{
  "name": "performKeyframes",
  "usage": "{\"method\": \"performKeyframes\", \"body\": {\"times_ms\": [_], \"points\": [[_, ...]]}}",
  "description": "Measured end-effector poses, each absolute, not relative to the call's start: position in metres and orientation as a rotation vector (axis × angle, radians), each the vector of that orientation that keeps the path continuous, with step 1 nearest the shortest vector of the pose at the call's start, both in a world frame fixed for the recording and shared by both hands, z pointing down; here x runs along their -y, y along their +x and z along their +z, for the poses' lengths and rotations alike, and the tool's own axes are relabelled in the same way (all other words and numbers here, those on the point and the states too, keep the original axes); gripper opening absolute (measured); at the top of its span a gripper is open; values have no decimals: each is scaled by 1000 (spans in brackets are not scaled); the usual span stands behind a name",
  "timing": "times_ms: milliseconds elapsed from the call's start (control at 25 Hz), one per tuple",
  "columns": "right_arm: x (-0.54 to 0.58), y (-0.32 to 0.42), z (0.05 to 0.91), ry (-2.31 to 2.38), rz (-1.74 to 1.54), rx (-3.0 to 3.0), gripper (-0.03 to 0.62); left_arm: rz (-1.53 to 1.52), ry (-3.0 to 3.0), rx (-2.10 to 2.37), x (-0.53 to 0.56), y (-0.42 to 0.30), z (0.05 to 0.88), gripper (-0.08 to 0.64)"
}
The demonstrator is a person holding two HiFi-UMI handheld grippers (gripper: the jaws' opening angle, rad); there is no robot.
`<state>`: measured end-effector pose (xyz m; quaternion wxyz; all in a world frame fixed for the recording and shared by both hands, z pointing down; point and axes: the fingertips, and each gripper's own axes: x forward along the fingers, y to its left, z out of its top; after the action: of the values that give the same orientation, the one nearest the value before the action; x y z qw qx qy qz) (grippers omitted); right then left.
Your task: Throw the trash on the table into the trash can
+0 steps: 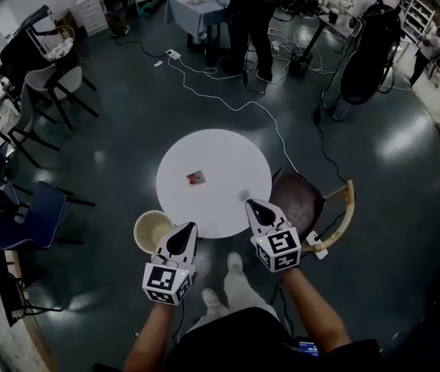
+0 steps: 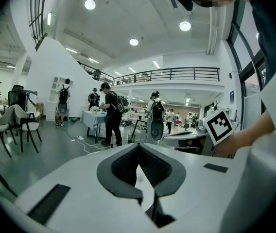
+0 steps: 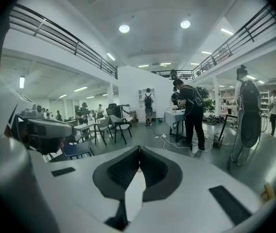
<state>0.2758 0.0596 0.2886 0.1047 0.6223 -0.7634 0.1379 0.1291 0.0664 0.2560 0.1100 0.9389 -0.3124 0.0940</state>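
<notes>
A small red and white wrapper (image 1: 196,178) lies near the middle of the round white table (image 1: 220,149). A faint grey scrap (image 1: 243,194) sits near the table's front right edge, too small to identify. A beige trash can (image 1: 150,229) stands on the floor at the table's front left. My left gripper (image 1: 190,226) hovers beside the can at the table's near edge, shut with nothing in it (image 2: 138,144). At the near right edge, my right gripper (image 1: 251,203) is also shut and empty (image 3: 139,148), just short of the grey scrap.
A brown wooden chair (image 1: 305,204) stands right of the table, by my right gripper. A blue chair (image 1: 30,215) and dark chairs (image 1: 46,84) stand at the left. White cables (image 1: 228,91) run across the floor beyond the table. People stand at a far table (image 1: 193,10).
</notes>
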Motion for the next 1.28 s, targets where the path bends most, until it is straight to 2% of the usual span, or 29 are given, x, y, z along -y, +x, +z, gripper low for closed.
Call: {"method": "performKeyframes", "body": {"times_ms": [960, 1280], "points": [[8, 344, 476, 1711, 722, 2024, 23, 448, 2599, 901, -11, 176, 359, 9], [30, 353, 530, 1643, 814, 1998, 143, 490, 2553, 915, -3, 181, 388, 9]]}}
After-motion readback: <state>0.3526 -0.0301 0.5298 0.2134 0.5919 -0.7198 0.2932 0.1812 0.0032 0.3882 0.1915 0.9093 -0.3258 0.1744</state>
